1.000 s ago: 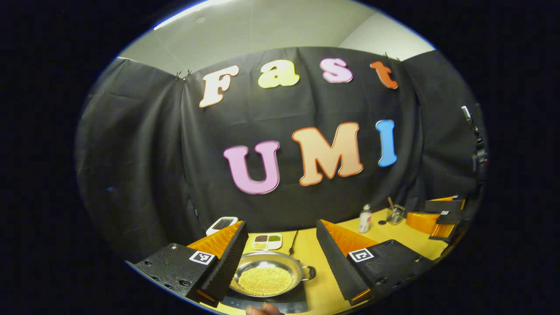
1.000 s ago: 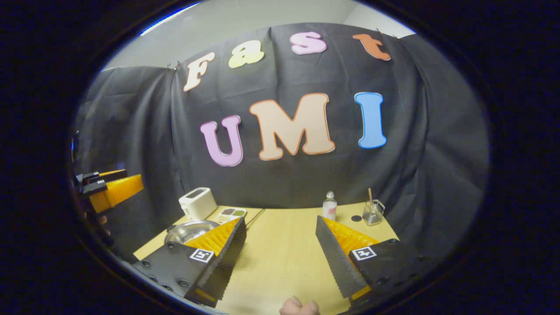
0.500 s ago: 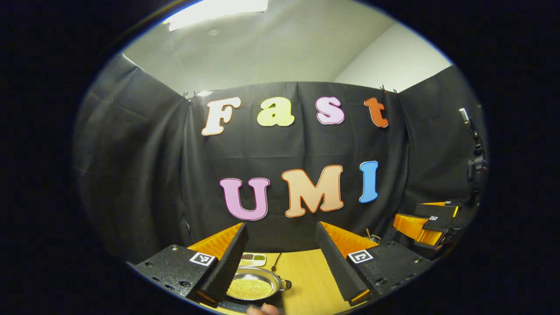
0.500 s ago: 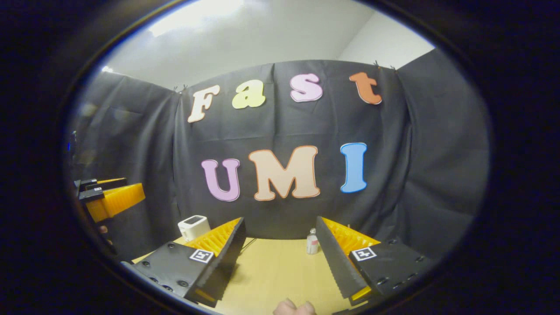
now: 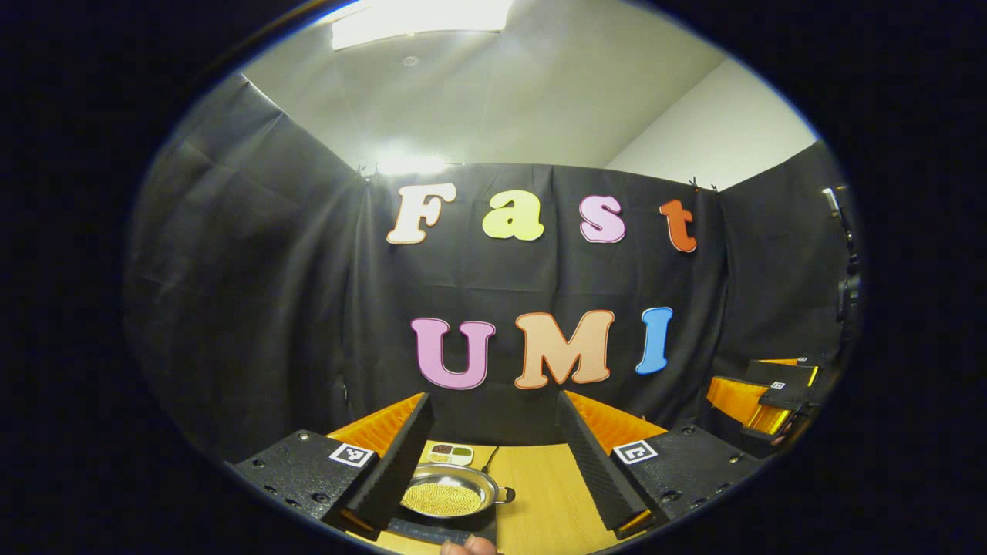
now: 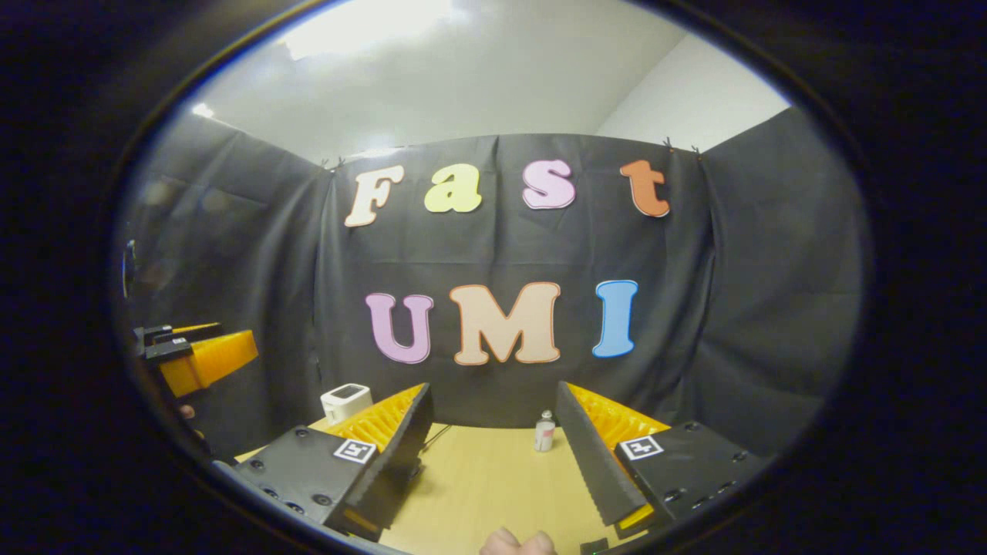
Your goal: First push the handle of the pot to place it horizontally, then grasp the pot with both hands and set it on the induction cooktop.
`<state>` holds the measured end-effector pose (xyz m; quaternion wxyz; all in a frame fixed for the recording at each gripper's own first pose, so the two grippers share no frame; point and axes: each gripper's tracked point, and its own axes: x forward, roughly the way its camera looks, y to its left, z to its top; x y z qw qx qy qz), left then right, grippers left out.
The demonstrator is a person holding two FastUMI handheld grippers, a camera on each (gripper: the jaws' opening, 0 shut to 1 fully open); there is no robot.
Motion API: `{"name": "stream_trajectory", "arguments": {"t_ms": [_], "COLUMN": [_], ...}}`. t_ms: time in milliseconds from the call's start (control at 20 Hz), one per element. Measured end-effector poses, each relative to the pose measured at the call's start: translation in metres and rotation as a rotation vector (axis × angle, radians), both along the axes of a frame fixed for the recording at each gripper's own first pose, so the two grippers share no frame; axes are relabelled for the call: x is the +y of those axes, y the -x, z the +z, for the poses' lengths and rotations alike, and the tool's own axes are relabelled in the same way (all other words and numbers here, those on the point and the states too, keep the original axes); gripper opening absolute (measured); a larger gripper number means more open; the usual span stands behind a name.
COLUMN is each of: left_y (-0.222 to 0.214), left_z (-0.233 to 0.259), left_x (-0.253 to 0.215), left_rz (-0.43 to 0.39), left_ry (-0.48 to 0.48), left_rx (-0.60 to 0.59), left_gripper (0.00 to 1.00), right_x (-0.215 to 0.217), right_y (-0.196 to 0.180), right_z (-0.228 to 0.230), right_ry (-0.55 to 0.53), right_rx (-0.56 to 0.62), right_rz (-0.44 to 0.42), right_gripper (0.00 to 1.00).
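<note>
Currently my left gripper [image 5: 493,455] is spread wide, holding and touching nothing; my right gripper [image 6: 493,447] is likewise wide apart and empty, raised over the wooden table [image 6: 486,486]. Below the left gripper, the steel pot [image 5: 449,495], filled with yellow grains, sits on the induction cooktop [image 5: 432,528], one side handle [image 5: 505,493] showing, its left edge hidden by my finger. Beyond it lies a compartment dish [image 5: 451,453]. Small bottle [image 6: 544,433] label is unreadable; the white toaster [image 6: 345,401] is partly hidden.
</note>
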<state>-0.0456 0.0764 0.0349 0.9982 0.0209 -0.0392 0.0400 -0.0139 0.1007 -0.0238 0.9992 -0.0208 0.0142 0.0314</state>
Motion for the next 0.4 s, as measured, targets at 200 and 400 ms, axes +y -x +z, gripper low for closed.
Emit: {"name": "stream_trajectory", "arguments": {"t_ms": [200, 400], "left_y": [-0.003, -0.007], "left_z": [0.0, -0.007], "left_x": [-0.007, -0.016], "left_rz": [-0.011, -0.022], "left_ry": [-0.04, -0.001], "left_rx": [0.0, 0.024], "left_gripper": [0.96, 0.96], "right_x": [0.006, -0.002], "right_y": [0.0, -0.005], "right_z": [0.006, 0.0], "right_ry": [0.002, 0.007], "right_rx": [-0.009, 0.017], "right_rz": [0.022, 0.024], "right_gripper": [0.95, 0.99]}}
